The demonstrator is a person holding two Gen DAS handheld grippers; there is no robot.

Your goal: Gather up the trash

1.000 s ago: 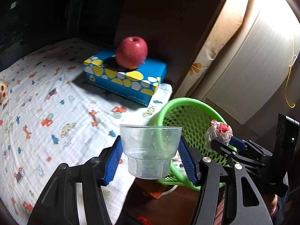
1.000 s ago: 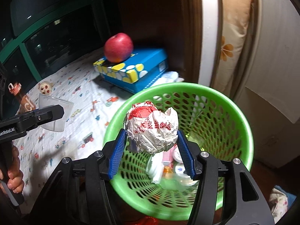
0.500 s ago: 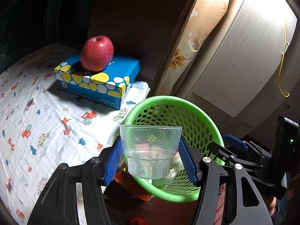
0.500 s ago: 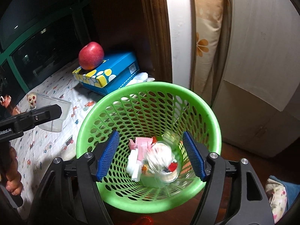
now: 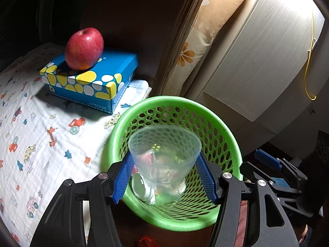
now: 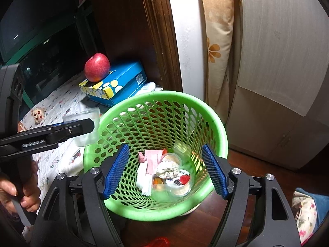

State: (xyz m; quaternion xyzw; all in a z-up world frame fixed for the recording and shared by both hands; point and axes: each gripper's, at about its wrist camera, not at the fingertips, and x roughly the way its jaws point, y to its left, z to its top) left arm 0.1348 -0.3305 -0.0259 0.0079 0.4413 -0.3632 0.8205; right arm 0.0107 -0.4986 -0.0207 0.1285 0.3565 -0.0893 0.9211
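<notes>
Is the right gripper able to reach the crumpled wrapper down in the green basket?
Probably yes. The right gripper has nothing between its opening jaws and points into the green basket, whose top is uncovered. The crumpled wrapper lies on top of the other trash.

A clear plastic cup sits upright at the lower centre of the left wrist view, above the green perforated basket. In the right wrist view, a crumpled wrapper lies at the basket's bottom, lower centre, among pink packets, white sticks and lidded tubs.
</notes>
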